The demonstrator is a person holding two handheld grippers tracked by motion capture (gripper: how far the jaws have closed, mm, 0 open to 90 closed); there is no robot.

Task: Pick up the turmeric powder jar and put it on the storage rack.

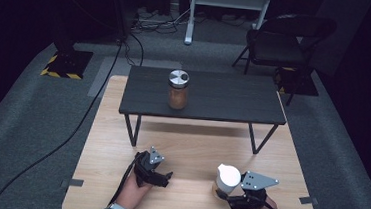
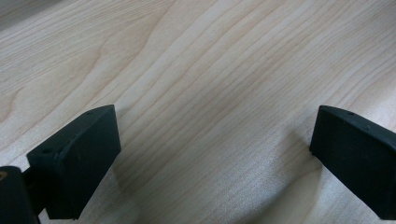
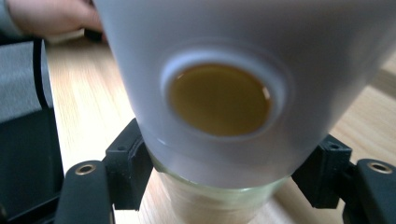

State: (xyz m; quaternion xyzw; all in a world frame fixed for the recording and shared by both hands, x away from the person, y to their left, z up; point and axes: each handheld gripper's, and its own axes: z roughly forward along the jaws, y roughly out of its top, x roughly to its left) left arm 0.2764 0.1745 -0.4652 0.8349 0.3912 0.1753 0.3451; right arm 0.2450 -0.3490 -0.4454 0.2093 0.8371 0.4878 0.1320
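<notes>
Right claw clamps white-capped jar (jar between jaws).

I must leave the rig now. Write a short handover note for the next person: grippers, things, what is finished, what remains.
Left hand-held gripper: open, holds nothing, low over the light wooden table.
Right hand-held gripper: shut on the glass jar with a white funnel-shaped lid, gripped below the lid; the jar is at the table's near right.
A second glass jar with a silver metal lid and brown contents stands on the small dark raised shelf, untouched.
Done: grasp of the white-lidded jar.
Left: probably lift and place it; the destination is unclear.
</notes>
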